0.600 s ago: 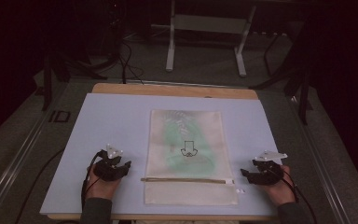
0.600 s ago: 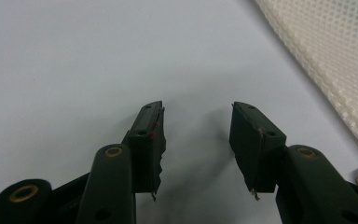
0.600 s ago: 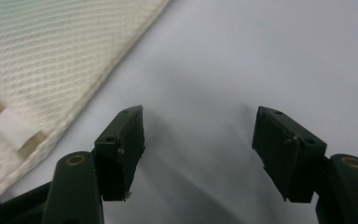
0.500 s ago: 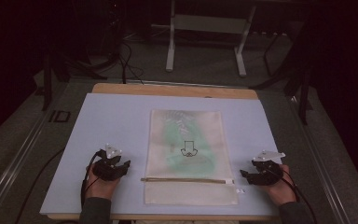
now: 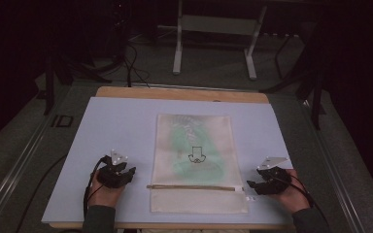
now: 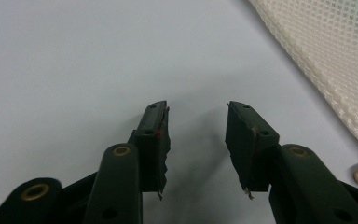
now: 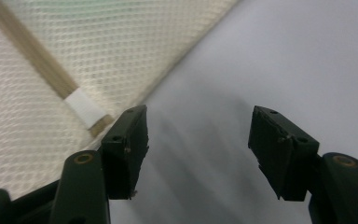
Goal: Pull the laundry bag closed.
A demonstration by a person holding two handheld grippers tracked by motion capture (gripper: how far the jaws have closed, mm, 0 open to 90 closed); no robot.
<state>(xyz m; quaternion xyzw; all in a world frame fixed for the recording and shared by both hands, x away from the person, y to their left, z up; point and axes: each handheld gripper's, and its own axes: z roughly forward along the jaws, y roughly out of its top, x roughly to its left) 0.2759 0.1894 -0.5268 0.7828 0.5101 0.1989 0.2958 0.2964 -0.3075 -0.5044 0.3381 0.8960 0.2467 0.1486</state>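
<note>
A cream mesh bag with something green inside lies flat in the middle of the pale blue table top. A tan zipper strip crosses it near the front. My left gripper rests on the table left of the bag, jaws open and empty; the bag's mesh edge shows at the upper right of the left gripper view. My right gripper sits by the bag's right edge, open. The zipper's white end tab lies just beside its left jaw.
The table has a wooden back edge. Behind it on the dark floor stand a white metal frame and black cables. Bare table surface lies left, right and behind the bag.
</note>
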